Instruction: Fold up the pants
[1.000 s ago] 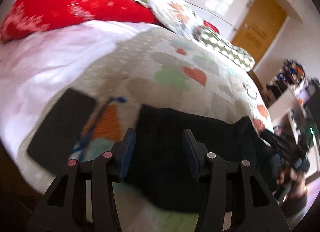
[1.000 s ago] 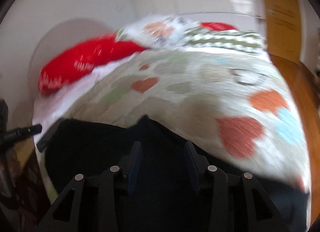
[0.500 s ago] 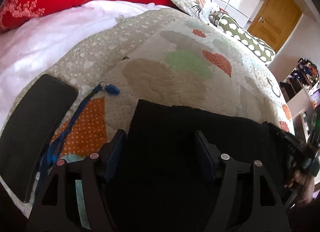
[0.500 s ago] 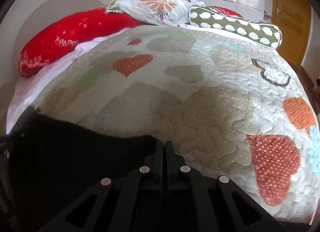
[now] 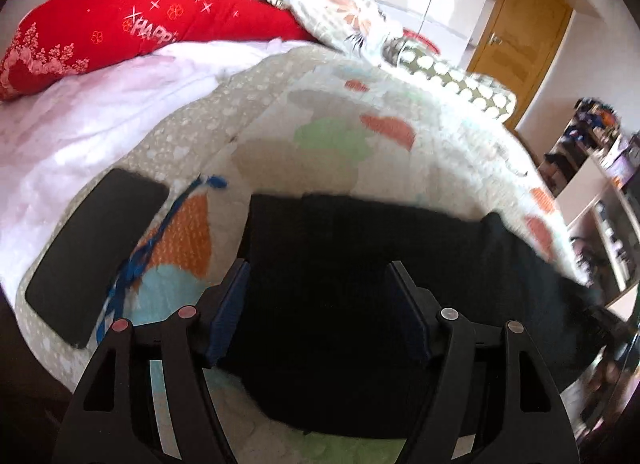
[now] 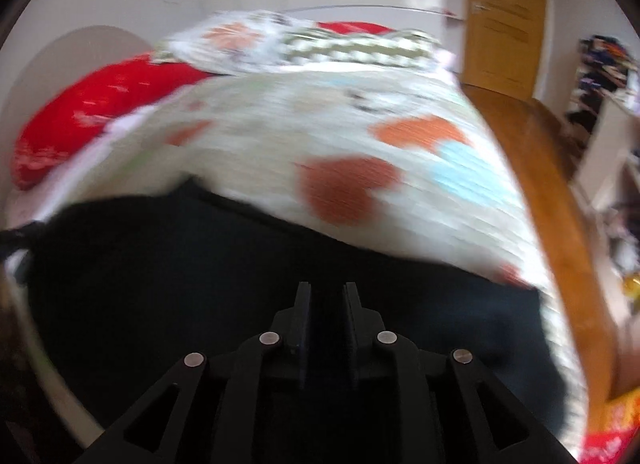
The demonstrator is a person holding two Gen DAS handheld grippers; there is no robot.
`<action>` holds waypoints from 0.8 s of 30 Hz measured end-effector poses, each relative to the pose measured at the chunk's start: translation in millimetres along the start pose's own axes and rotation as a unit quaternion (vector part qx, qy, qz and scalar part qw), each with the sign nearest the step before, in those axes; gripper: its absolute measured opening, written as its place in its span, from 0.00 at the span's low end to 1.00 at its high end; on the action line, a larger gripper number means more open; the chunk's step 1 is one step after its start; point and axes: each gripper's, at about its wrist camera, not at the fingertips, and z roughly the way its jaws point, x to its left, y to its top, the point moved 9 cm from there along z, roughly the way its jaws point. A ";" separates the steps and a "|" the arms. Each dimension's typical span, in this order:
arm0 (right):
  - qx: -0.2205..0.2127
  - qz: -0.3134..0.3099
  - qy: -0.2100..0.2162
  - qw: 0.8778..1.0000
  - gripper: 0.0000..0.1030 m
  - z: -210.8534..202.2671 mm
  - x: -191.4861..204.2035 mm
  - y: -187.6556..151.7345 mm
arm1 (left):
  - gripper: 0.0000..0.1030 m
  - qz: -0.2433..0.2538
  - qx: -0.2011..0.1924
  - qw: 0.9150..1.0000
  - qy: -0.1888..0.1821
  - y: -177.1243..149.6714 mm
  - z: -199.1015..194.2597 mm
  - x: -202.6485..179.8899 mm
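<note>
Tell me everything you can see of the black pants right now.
The black pants look like soft, dark plain fabric, folded into a broad flat slab on the heart-patterned quilt near its front edge. Their far edge runs fairly straight, with one small raised corner. Both grippers hover over them; whether either touches the cloth cannot be told.

Legible text: one item only. Red pillow point(image 5: 120, 27), at 11 o'clock in the left wrist view, carries white lettering "HAPP", the rest cut off by a fold. In the right wrist view, motion blur leaves the same pillow's print unreadable. No other labels, brands or numbers readable.
</note>
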 end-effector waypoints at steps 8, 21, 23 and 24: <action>-0.011 0.104 0.024 0.994 0.13 -10.3 -44.8 3.0 | 0.68 -0.002 0.003 1.000 0.023 -7.5 -4.1 8.1; -0.032 0.024 0.024 0.999 0.24 -72.3 1.1 -25.7 | 0.68 0.035 -0.026 0.999 0.004 -16.0 -38.2 -28.5; -0.024 0.025 0.022 0.999 0.25 -67.6 -0.5 -33.8 | 0.68 0.040 -0.022 0.999 0.007 -22.1 -32.2 -29.6; -0.018 0.028 0.020 0.999 0.25 -64.1 -2.8 -39.3 | 0.68 0.039 -0.017 0.999 0.008 -25.4 -28.7 -29.0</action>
